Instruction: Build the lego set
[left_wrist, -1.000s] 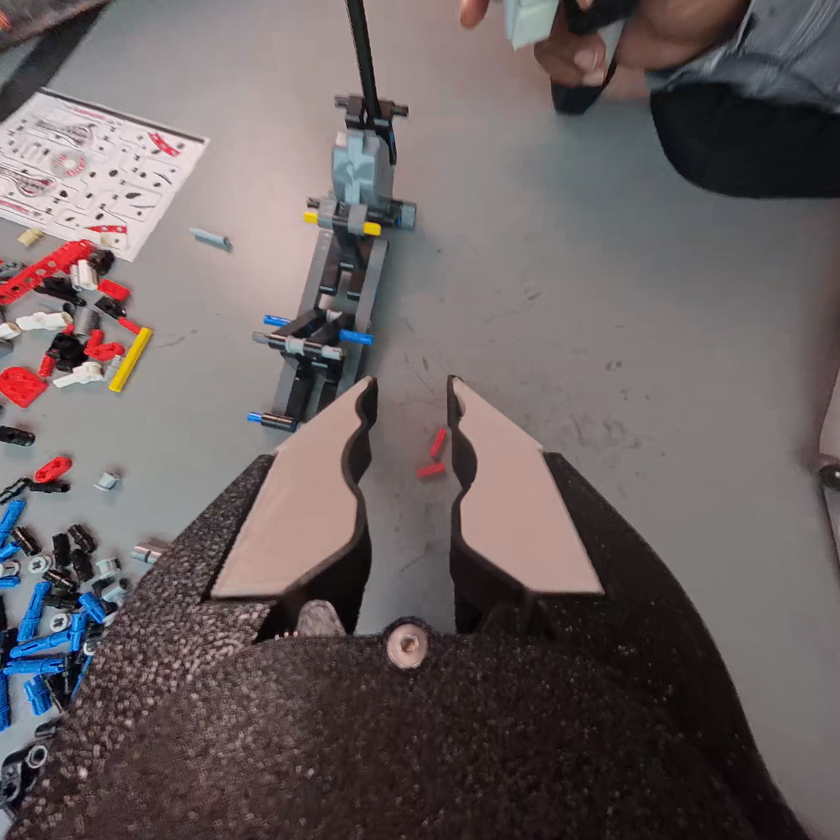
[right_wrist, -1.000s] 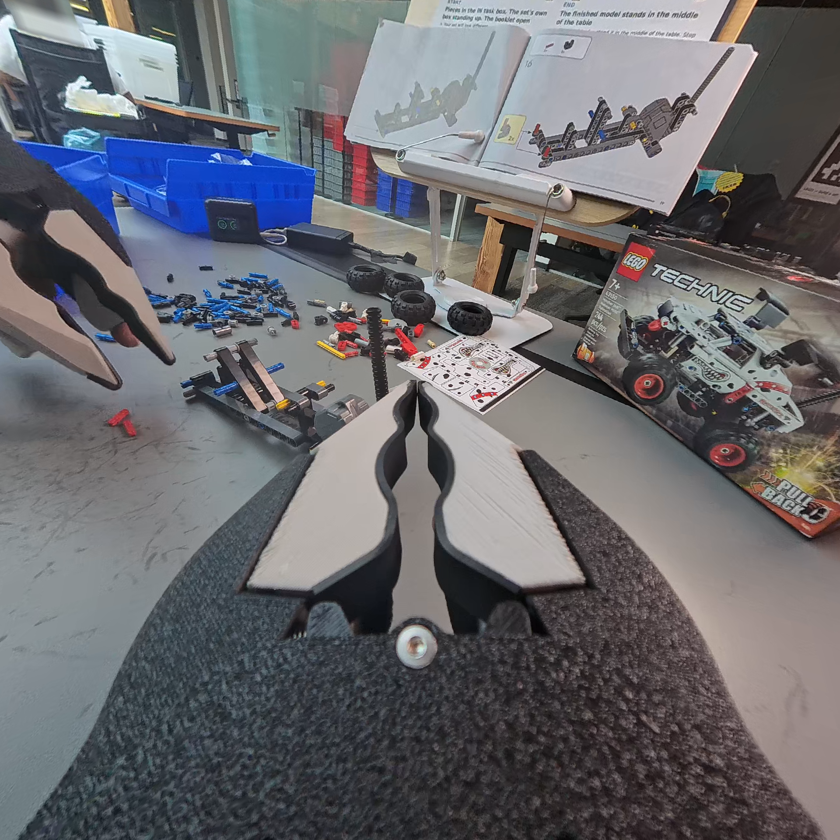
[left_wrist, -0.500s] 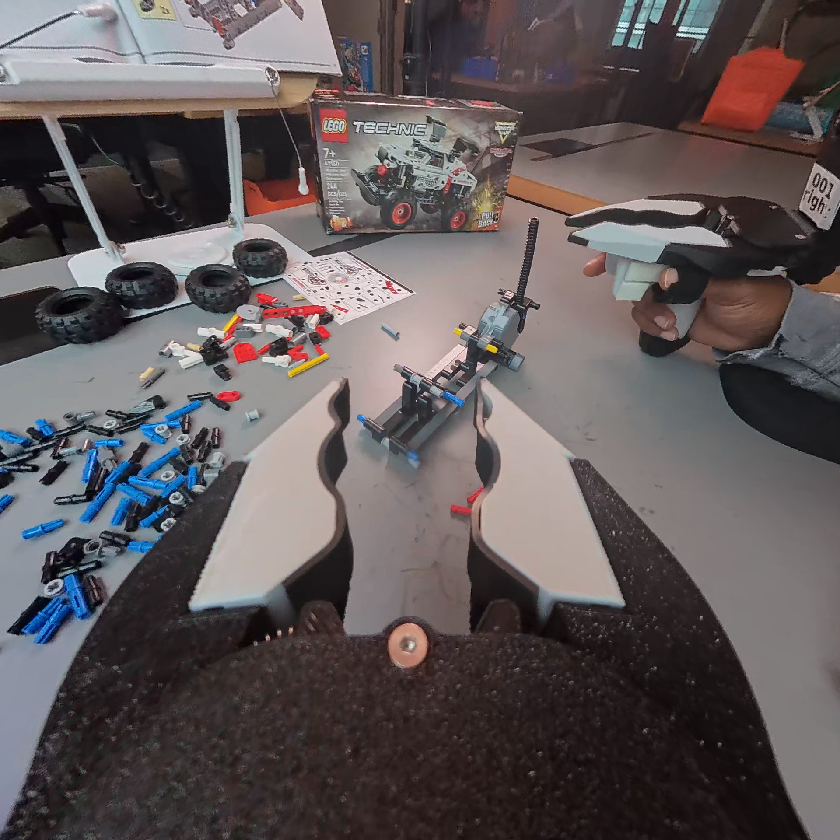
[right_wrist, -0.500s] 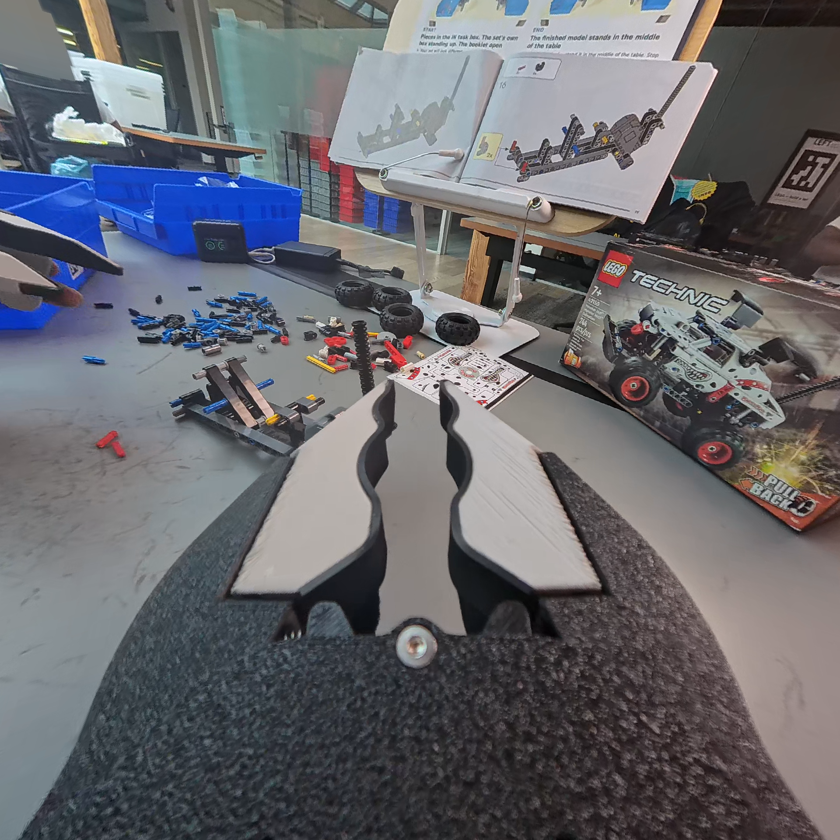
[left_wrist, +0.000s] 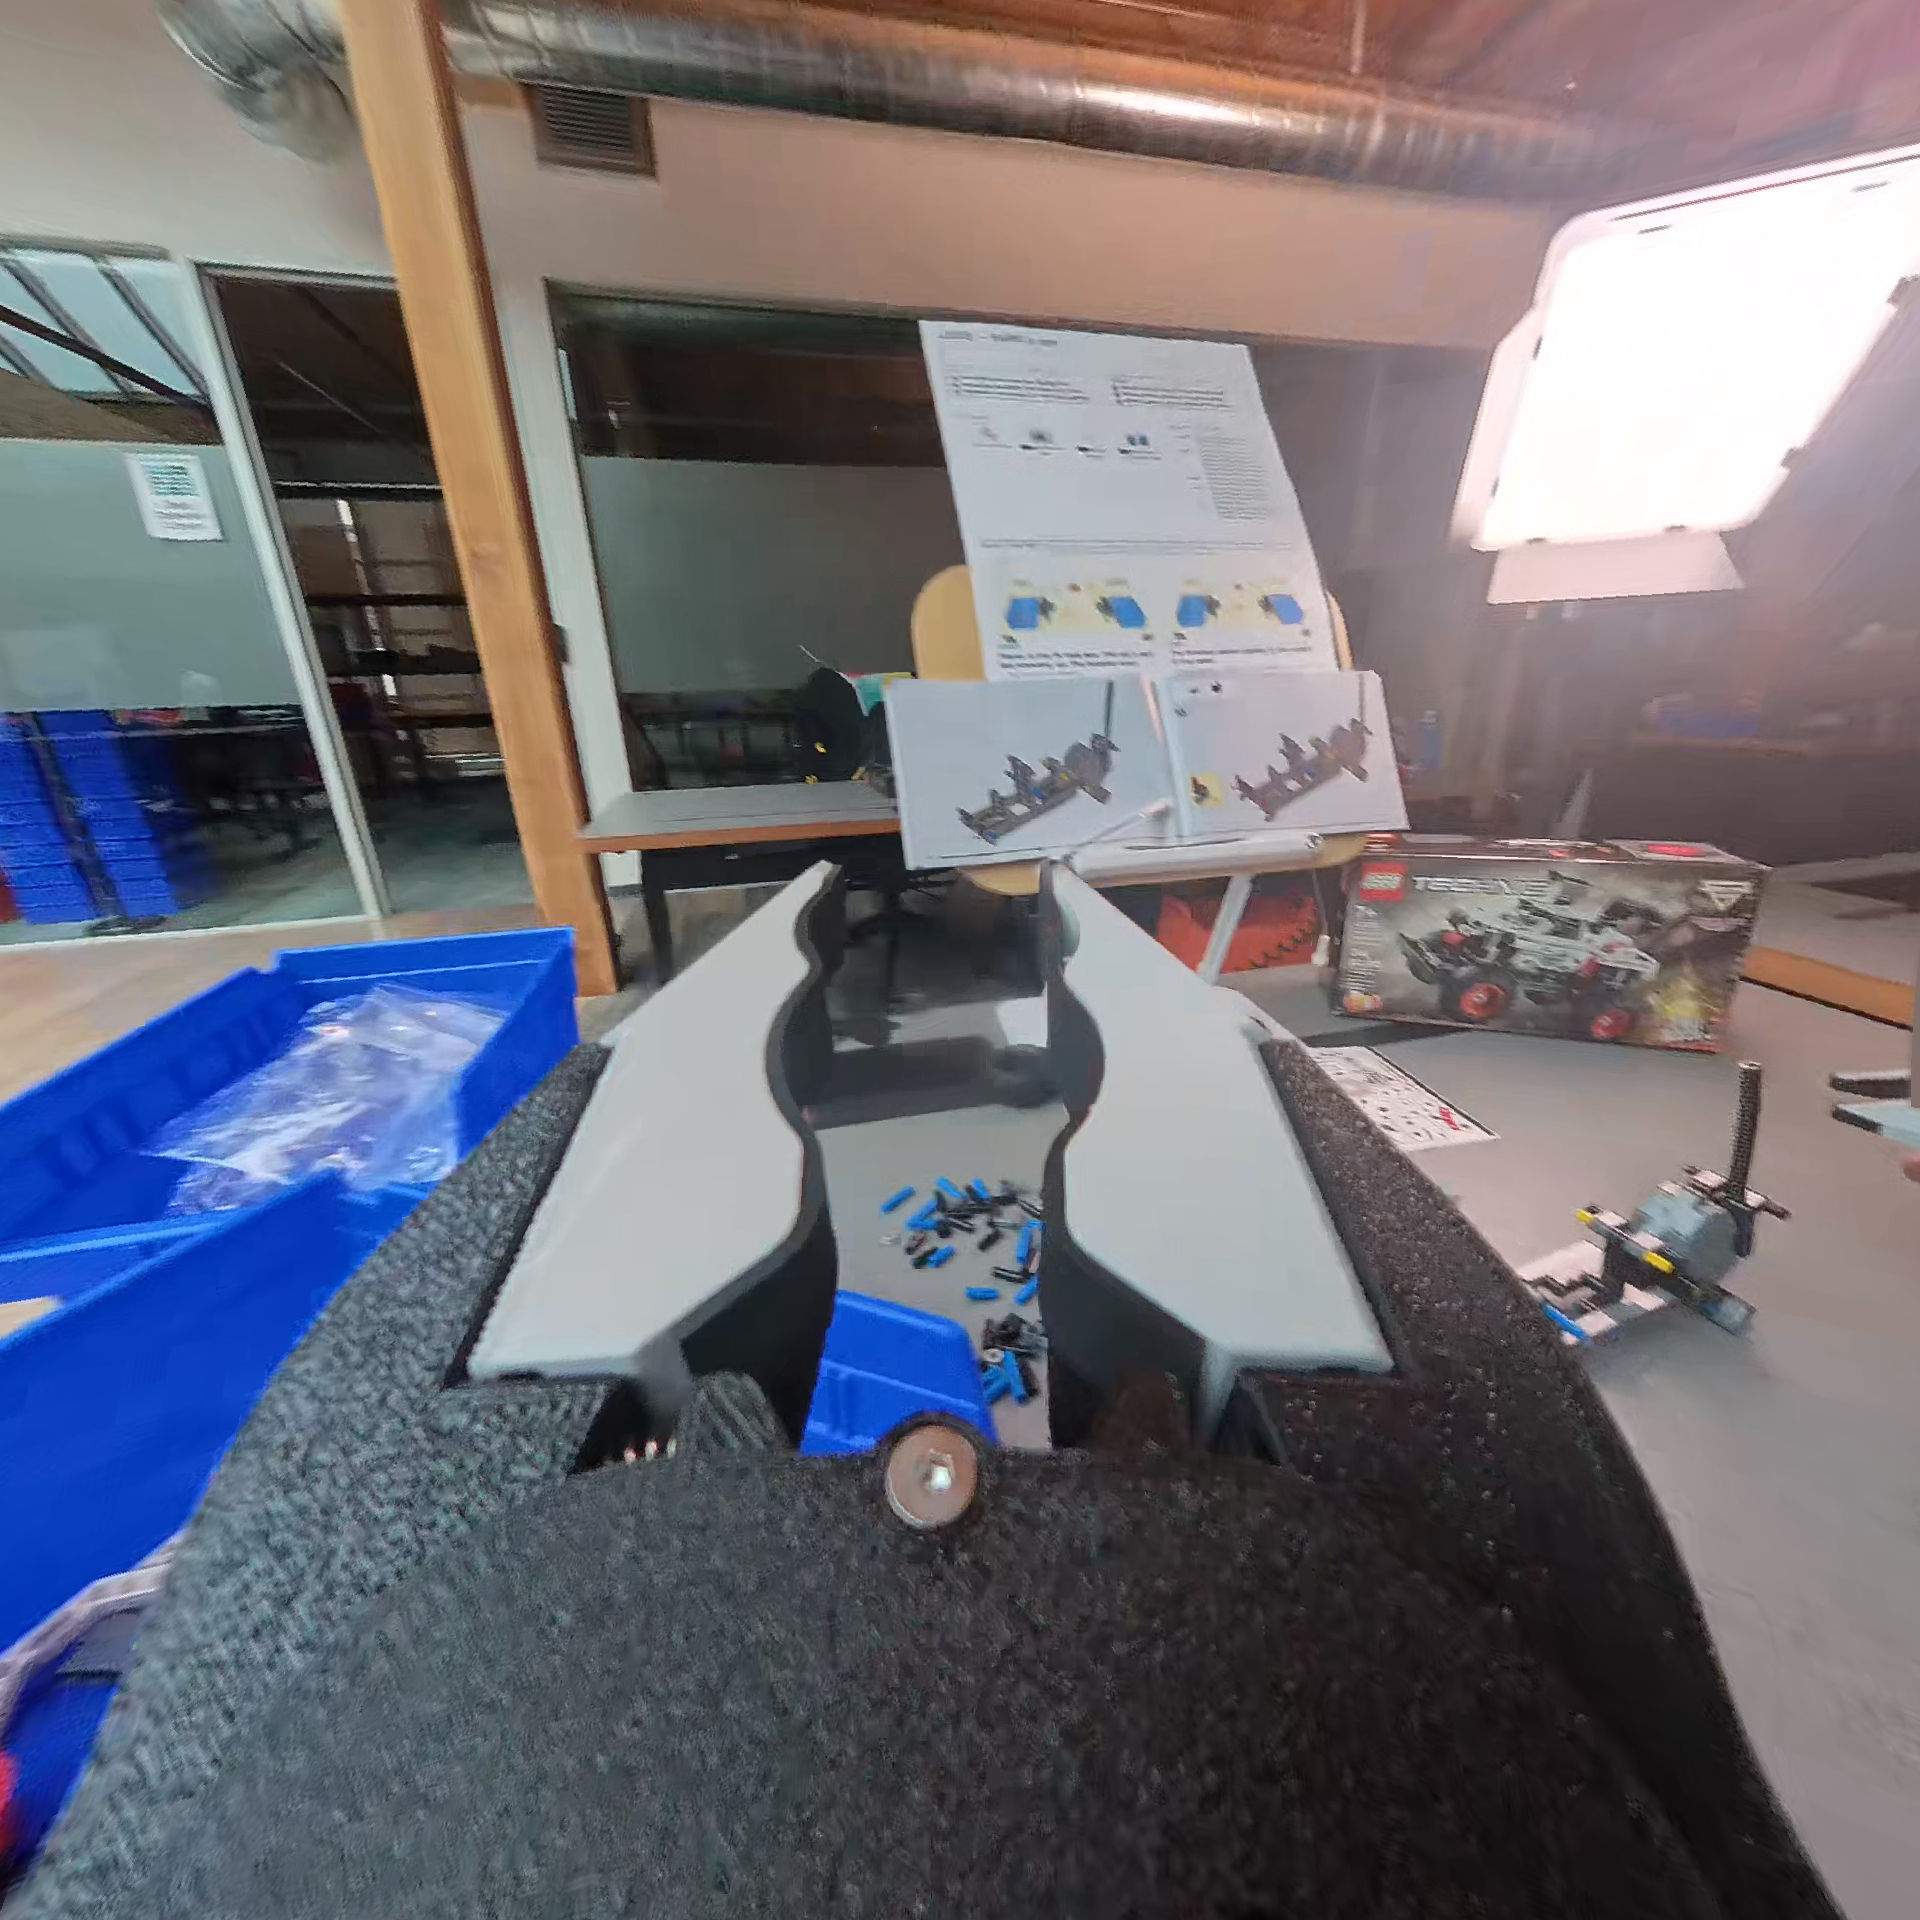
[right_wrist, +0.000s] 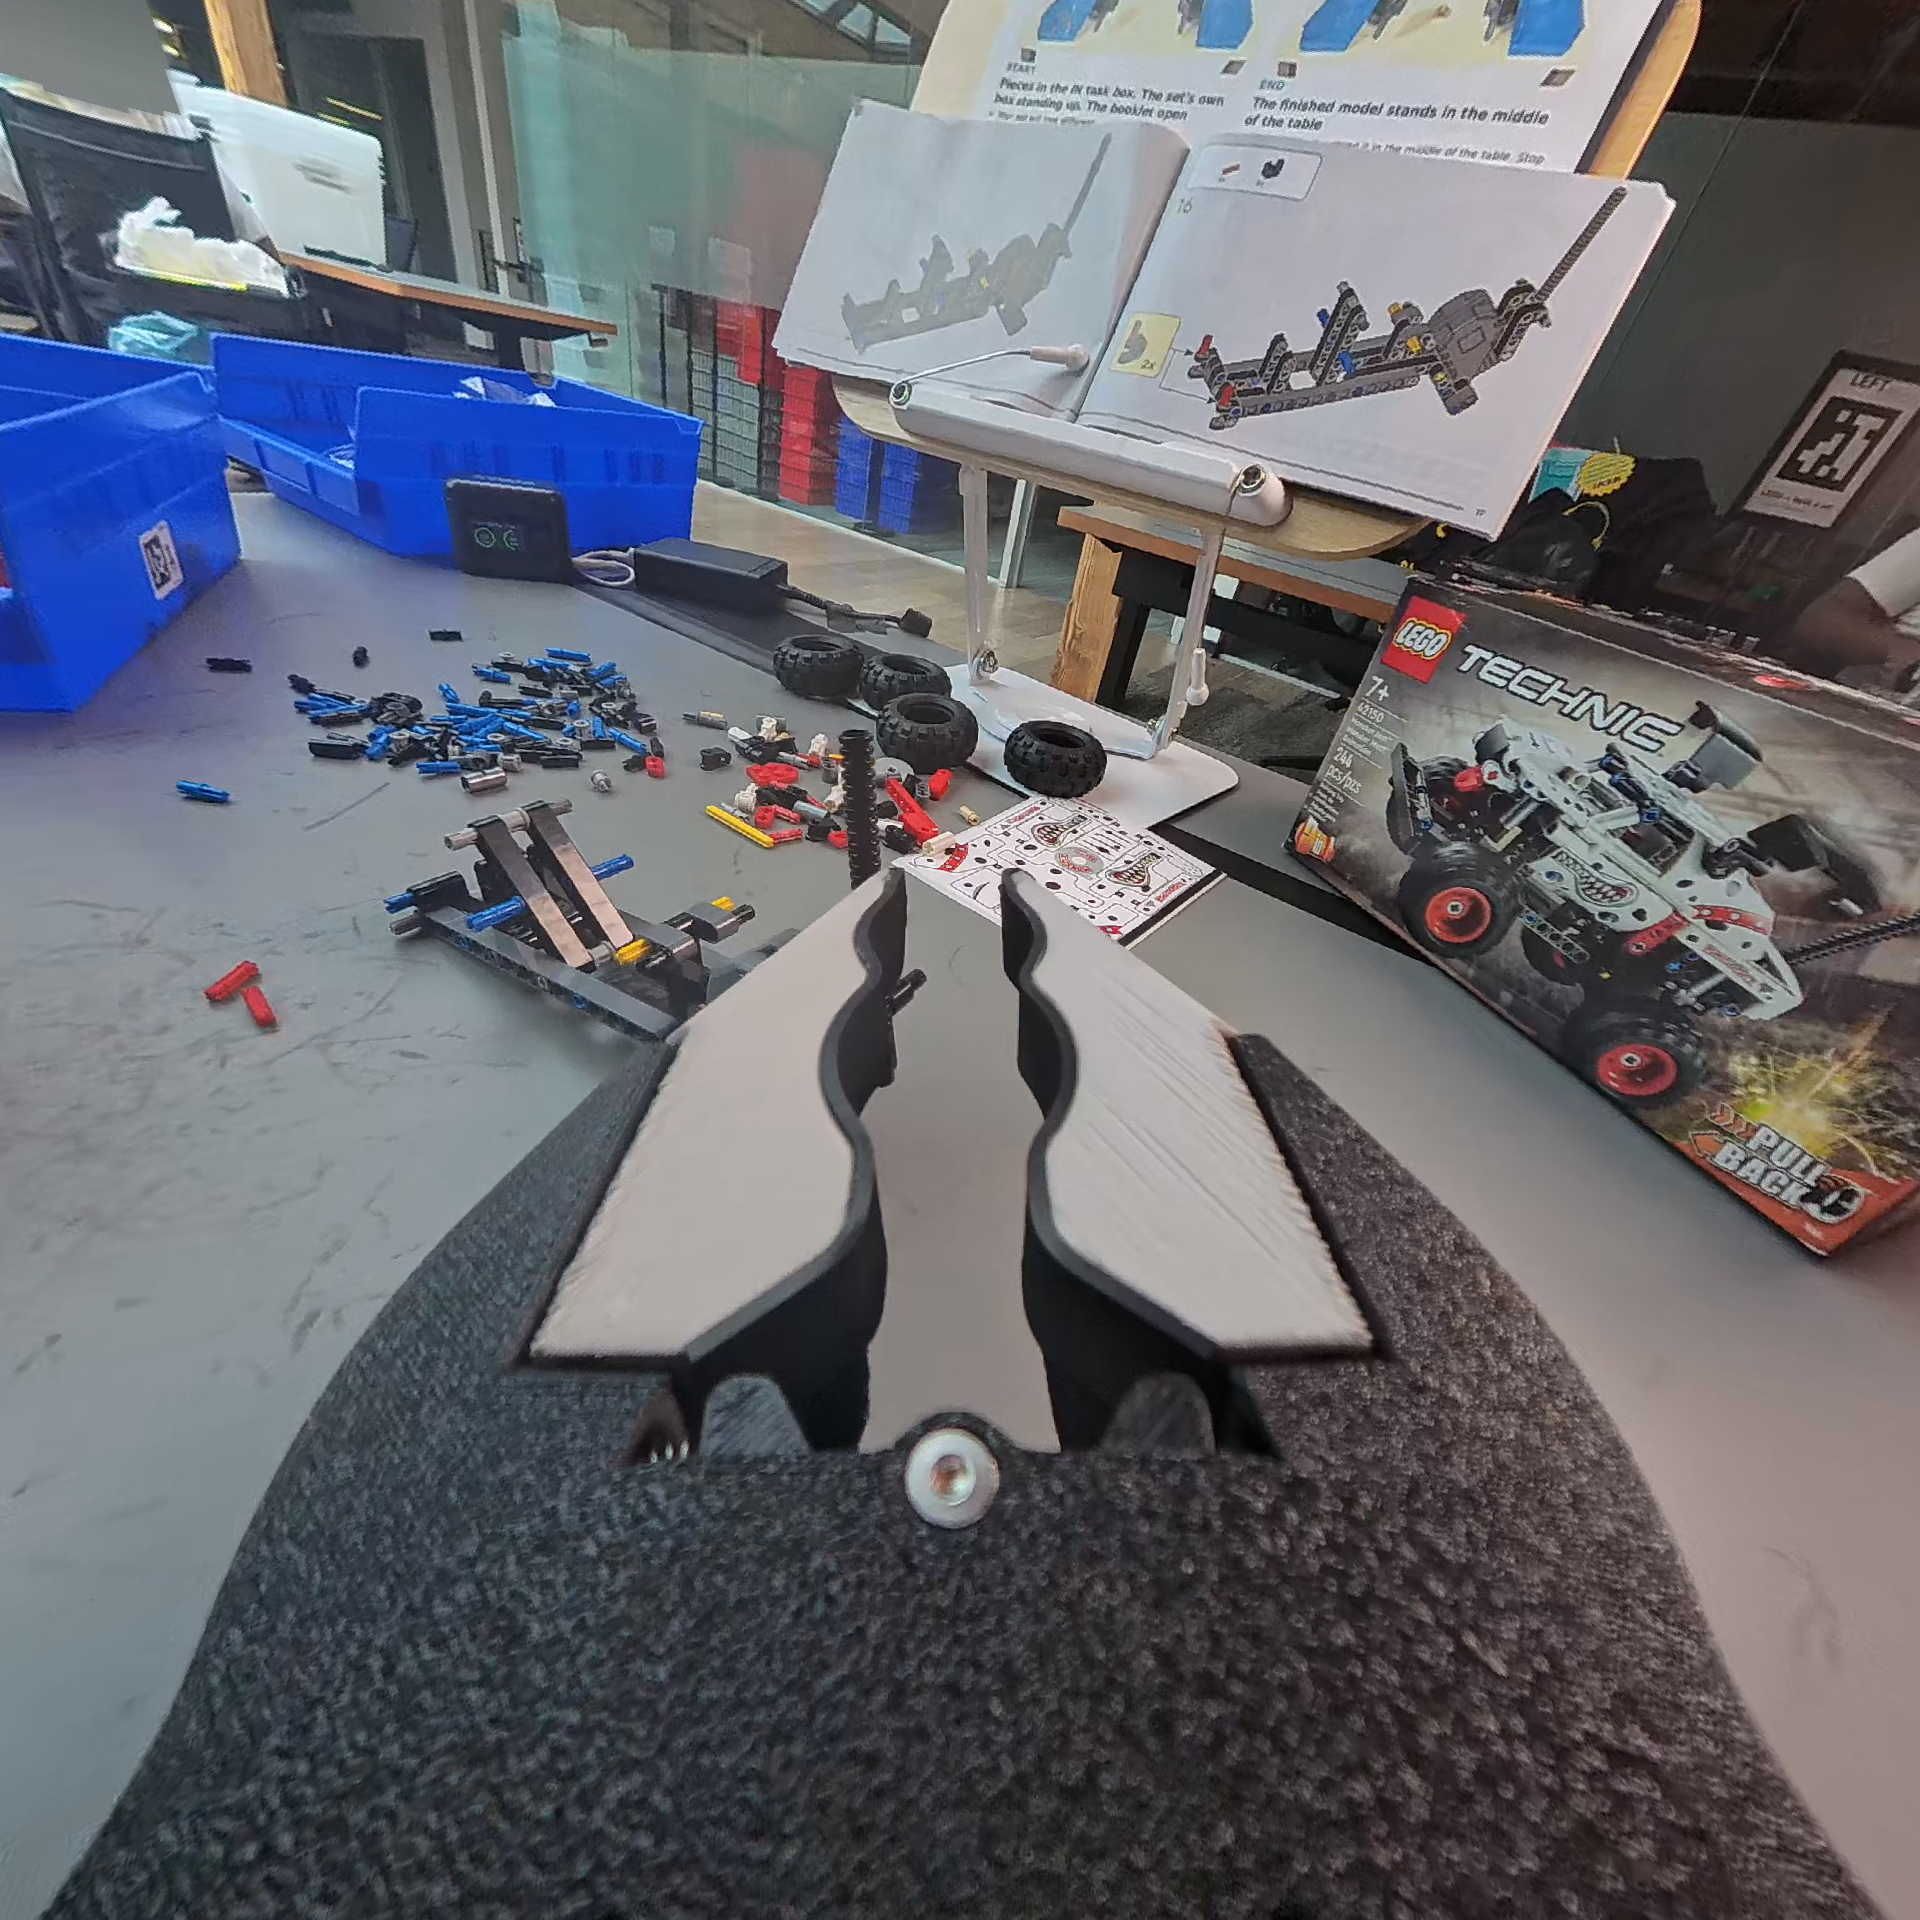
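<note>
**Both sets of fingers standing apart and empty; left gripper lifting away from the frame**

The fingers of the left gripper (left_wrist: 940, 883) are standing wide apart with nothing between them, and those of the right gripper (right_wrist: 951, 883) are parted by a narrower gap, also holding nothing.

The task's thing, the half-built frame (right_wrist: 566, 914), is lying flat on the grey table (right_wrist: 156, 1195), its black toothed rod (right_wrist: 857, 805) rising at the far end. It is sitting just ahead and left of the right gripper's tips; in the left wrist view it is showing low at the right edge (left_wrist: 1652, 1262).

Change noted: a second ago the left gripper was pointing down at the two red pins (right_wrist: 241, 992) beside the frame; now it is raised and turned toward the open booklet (left_wrist: 1143, 764) on its stand. The pins are lying where they were, untouched. The right gripper's fingers have been opening slightly.

Judgement: the person is likely checking the next step, so no part is being fitted at present.

Farther out, the blue and black pin pile (right_wrist: 488, 717), the red parts (right_wrist: 790, 795), four tyres (right_wrist: 925, 727), the sticker sheet (right_wrist: 1060, 862), the box (right_wrist: 1621, 883) and the blue bins (right_wrist: 457, 457) are lying around the work area.
</note>
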